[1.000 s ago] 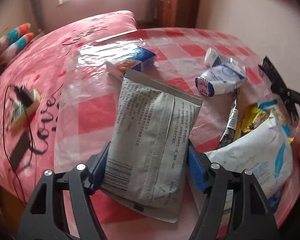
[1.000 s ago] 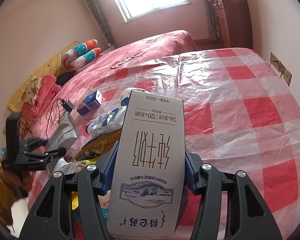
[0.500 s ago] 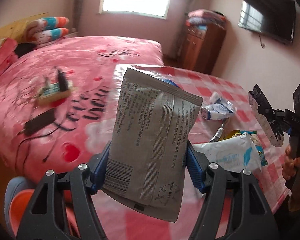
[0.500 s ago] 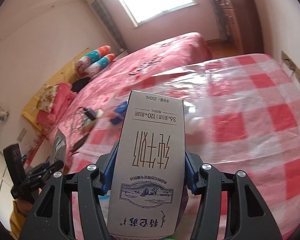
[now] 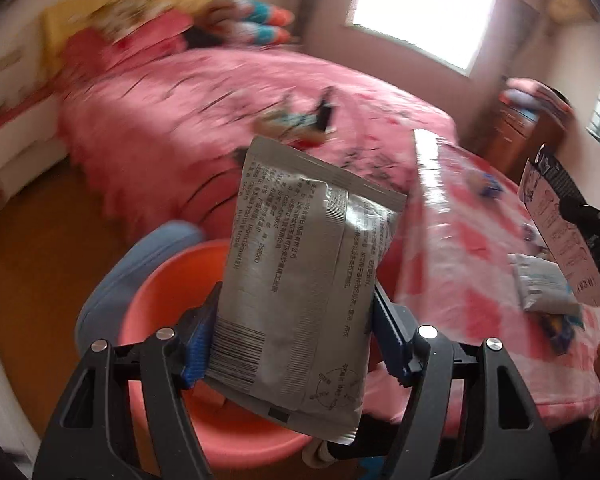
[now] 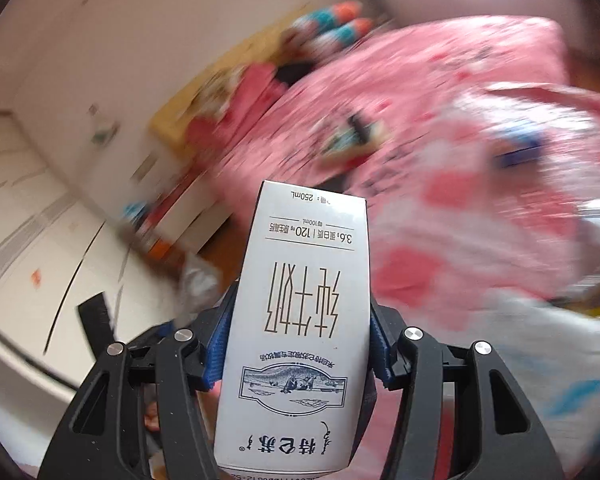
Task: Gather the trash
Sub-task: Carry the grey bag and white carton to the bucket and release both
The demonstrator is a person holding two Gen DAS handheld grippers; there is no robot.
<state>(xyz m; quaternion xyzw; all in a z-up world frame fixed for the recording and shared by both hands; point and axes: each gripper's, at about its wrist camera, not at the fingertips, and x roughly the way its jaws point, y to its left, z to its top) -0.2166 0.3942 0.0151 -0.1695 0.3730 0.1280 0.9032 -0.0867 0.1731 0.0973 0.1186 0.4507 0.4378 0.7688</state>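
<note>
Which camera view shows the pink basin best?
The left wrist view: the pink basin shows behind the silver pouch, beside the bed. The right wrist view shows nothing I can call the basin; the milk carton and blur hide that area.

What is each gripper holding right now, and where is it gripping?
Left gripper clamps the grey pouch across its lower side edges; right gripper clamps the milk carton mid-sides.

Our left gripper [image 5: 292, 340]: black angular frame with triangular cut-outs, silver round screw heads at the pivots, ridged blue pads [image 5: 198, 344] on the fingers. Our right gripper [image 6: 296, 344]: same black frame, silver screws, blue pads [image 6: 380, 354].
</note>
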